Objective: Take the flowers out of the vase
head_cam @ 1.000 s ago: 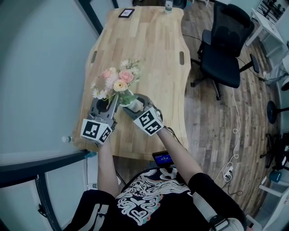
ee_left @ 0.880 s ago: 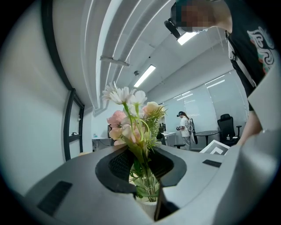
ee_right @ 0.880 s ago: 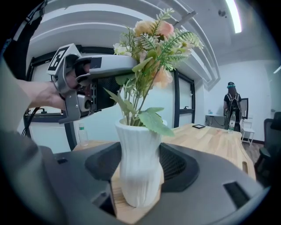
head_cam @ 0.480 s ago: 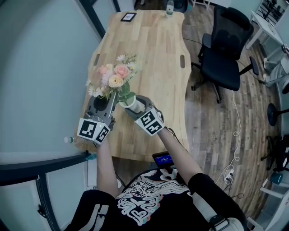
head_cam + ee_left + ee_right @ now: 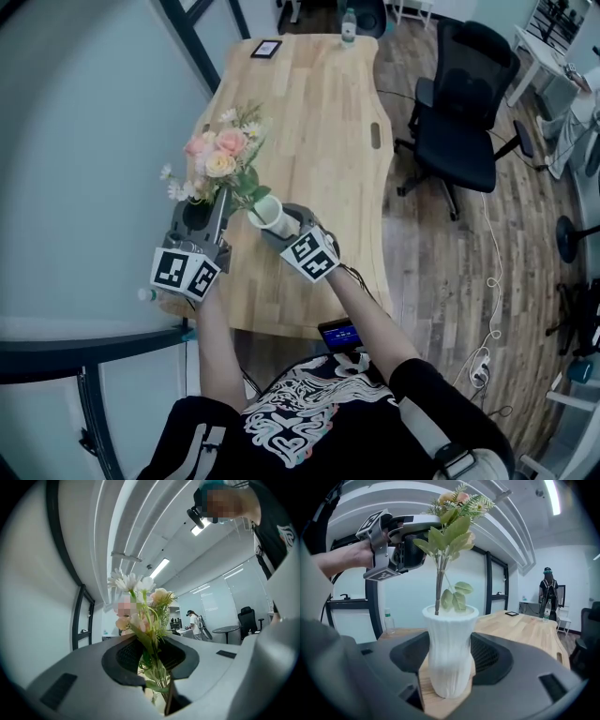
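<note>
A bunch of pink, peach and white flowers (image 5: 216,159) stands above a white ribbed vase (image 5: 266,212) on the wooden table (image 5: 319,141). My left gripper (image 5: 218,202) is shut on the green stems (image 5: 157,677) just under the blooms. In the right gripper view the stem (image 5: 438,585) still runs down into the mouth of the vase (image 5: 449,653), with two leaves at the rim. My right gripper (image 5: 284,225) flanks the vase body, its pads against both sides, and the vase stands upright on the wood. The left gripper (image 5: 401,541) shows high at the left of that view.
A black office chair (image 5: 464,103) stands right of the table. A water bottle (image 5: 349,25) and a black framed card (image 5: 265,49) sit at the far end. A small bottle (image 5: 145,294) lies by the window wall at the left. A phone (image 5: 337,330) sits below the near edge.
My left gripper has risen with the bunch, drawing the stems up out of the vase. The vase and my right gripper have kept still.
</note>
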Tool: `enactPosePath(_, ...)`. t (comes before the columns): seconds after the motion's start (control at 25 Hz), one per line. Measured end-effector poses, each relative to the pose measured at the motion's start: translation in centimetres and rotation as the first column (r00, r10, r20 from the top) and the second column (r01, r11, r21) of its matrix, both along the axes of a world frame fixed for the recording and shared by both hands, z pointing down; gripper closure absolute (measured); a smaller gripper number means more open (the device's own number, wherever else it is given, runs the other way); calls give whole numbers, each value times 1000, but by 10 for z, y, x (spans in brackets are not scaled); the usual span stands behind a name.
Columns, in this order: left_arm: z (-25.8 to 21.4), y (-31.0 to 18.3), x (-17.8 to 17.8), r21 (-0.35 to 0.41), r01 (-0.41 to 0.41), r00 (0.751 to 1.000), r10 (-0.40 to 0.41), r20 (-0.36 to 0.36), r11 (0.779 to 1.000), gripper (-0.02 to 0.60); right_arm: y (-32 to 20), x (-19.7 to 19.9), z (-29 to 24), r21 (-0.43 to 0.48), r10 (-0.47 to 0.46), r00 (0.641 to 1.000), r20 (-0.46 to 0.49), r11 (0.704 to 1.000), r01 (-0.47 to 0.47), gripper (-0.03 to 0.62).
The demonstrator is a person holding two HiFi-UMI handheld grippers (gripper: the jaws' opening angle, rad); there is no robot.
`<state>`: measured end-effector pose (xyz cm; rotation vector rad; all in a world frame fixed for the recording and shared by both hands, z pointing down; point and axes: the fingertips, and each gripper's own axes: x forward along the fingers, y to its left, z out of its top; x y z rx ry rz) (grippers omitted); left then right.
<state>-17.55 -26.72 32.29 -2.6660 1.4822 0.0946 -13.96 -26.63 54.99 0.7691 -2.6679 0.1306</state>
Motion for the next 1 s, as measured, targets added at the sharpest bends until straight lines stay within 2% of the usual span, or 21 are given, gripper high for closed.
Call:
enactPosePath(0.36,-30,12,-20,36,38,995,-35,-95,999,492,4,0,1,-11,9,1000,0,1000,-9,313)
enactPosePath(0.56,-45,20,-45,54,90,985,-80,-155,995,492,3,-1,-10,-1,-10,1000,16,1000,10,312)
enactPosePath(0.76,-55,26,-56,78,135,981,-123,-147,988,492,3,3,-15,-14,5,1000,23,1000,-5,312)
enactPosePath(1.0,-62,34,-72,70,152,955,-128,-268,986,492,9,11,-21,10,35,999,39,999,-36,312)
